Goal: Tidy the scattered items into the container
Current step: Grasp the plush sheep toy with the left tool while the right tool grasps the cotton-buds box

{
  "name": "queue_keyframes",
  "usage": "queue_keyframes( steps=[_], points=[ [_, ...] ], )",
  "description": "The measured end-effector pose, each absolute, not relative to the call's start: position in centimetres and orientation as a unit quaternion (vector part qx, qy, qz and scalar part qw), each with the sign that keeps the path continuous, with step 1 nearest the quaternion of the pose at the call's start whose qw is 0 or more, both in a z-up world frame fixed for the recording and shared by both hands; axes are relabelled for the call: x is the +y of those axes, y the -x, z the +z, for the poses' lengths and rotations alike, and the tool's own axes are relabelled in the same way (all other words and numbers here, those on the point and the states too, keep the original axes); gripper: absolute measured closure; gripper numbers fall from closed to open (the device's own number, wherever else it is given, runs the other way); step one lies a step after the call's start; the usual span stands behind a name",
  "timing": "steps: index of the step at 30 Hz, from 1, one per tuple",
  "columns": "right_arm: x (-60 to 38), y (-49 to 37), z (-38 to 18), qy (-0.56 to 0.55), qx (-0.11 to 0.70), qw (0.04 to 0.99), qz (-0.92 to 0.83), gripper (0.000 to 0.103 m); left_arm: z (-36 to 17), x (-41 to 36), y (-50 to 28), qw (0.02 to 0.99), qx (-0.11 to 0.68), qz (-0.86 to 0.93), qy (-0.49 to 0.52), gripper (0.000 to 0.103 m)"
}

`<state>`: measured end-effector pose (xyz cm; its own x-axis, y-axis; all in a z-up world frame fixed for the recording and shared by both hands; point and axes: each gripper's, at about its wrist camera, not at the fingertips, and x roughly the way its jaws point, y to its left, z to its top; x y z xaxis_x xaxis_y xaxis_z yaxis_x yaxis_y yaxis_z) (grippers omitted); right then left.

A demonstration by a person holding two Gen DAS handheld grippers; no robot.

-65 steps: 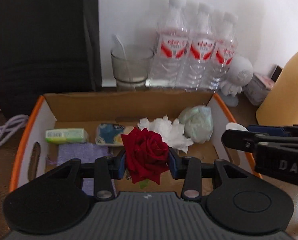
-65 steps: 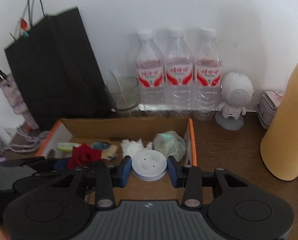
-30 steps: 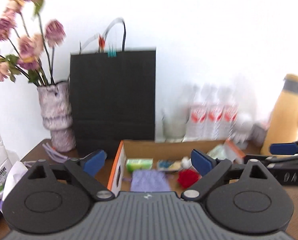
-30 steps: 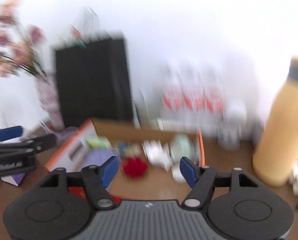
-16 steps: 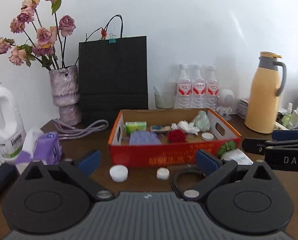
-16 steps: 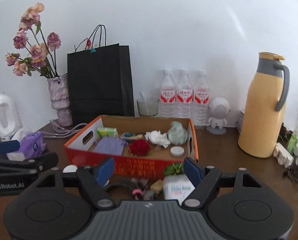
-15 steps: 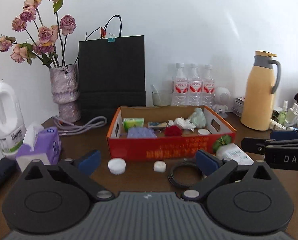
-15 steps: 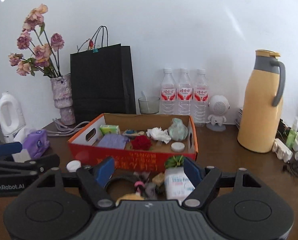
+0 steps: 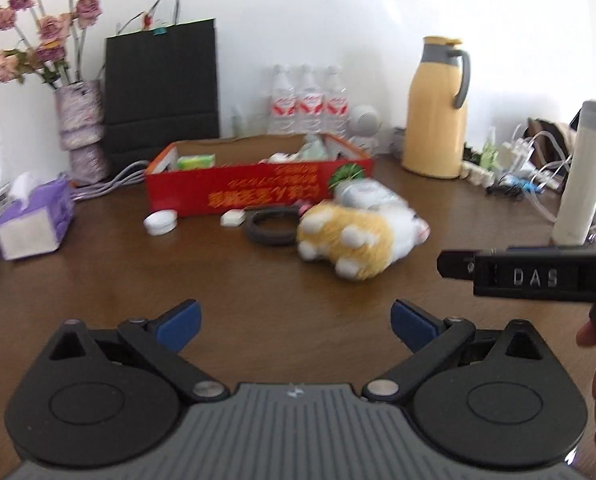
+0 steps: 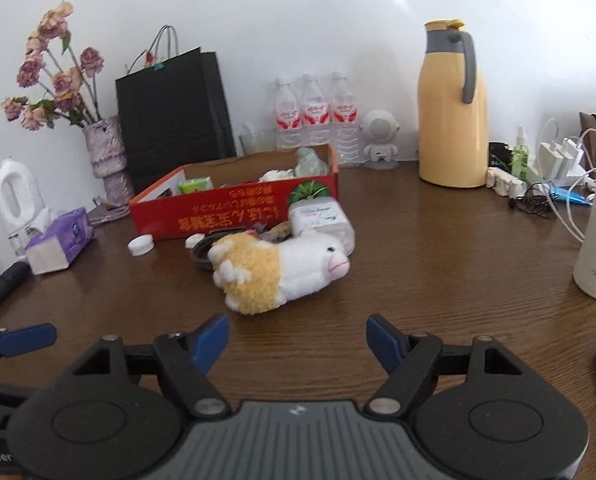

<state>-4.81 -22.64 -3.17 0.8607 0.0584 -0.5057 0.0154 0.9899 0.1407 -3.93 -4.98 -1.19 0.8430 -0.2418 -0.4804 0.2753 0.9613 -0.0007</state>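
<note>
Black gripper (image 9: 294, 326), blue pads (image 9: 176, 322), silver screws

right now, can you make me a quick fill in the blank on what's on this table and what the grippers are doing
1. The plush toy lies on its ____ on the wooden table, outside the box.
2. The cardboard box has a ____ outer wall with upside-down print.
3. Both the left gripper and the right gripper are ____, with nothing between their fingers.
4. Three water bottles stand in a row against the ____ behind the box.

Missing words: side; red; open; wall
</note>
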Motion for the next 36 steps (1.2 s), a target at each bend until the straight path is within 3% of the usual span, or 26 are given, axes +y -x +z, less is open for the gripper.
queue_keyframes(
  steps=[4,9,11,13,19,23,25,27,31,32,33,35,36],
  points=[
    [-25.2,3.2,-2.9,-0.076,0.264,0.961,-0.023,0.028,0.4,-7.6,-2.1,0.961,0.245,-0.126,-0.006,0.000],
    [-27.2,1.3,-3.1,-0.079,0.267,0.959,-0.046,0.028,-1.0,-9.7,-11.2,0.936,0.336,-0.083,0.066,0.001],
    [-27.5,0.5,-3.3,-0.077,0.270,0.959,-0.048,0.028,-2.1,-10.2,-12.7,0.929,0.356,-0.083,0.063,0.008],
    [-27.7,-0.3,-3.7,-0.076,0.274,0.957,-0.048,0.028,-3.0,-10.3,-12.2,0.930,0.352,-0.092,0.050,0.038],
    [-27.1,-2.2,-4.2,-0.087,0.291,0.952,-0.025,0.028,-2.4,-6.9,-7.1,0.930,0.330,-0.163,-0.006,0.055],
    [-25.4,-5.7,-3.4,-0.055,0.294,0.954,-0.001,0.025,-1.7,-4.2,-5.9,0.924,0.340,-0.167,-0.041,0.050],
    [-24.5,-9.0,-3.2,-0.039,0.304,0.952,0.011,0.025,-1.4,-3.9,-6.0,0.925,0.338,-0.161,-0.059,0.033],
    [-23.9,-12.1,-3.0,-0.038,0.312,0.949,0.020,0.026,-1.5,-3.8,-6.5,0.923,0.348,-0.158,-0.055,0.026],
    [-22.7,-16.8,-3.2,-0.030,0.335,0.941,0.031,0.025,-2.3,-3.9,-7.4,0.913,0.374,-0.158,-0.030,0.025],
    [-22.2,-17.9,-3.7,-0.017,0.349,0.936,0.029,0.026,-2.7,-3.8,-7.6,0.911,0.380,-0.156,-0.025,0.026],
    [-21.8,-18.7,-4.2,-0.007,0.363,0.931,0.028,0.027,-3.0,-3.7,-7.7,0.909,0.387,-0.156,-0.017,0.041],
    [-21.3,-19.7,-5.2,0.003,0.386,0.922,0.032,0.028,-3.3,-3.1,-7.5,0.910,0.384,-0.157,0.004,0.050],
    [-21.3,-19.7,-5.5,0.004,0.389,0.921,0.026,0.038,-3.2,-2.9,-7.4,0.912,0.380,-0.156,0.009,0.055]
  ],
)
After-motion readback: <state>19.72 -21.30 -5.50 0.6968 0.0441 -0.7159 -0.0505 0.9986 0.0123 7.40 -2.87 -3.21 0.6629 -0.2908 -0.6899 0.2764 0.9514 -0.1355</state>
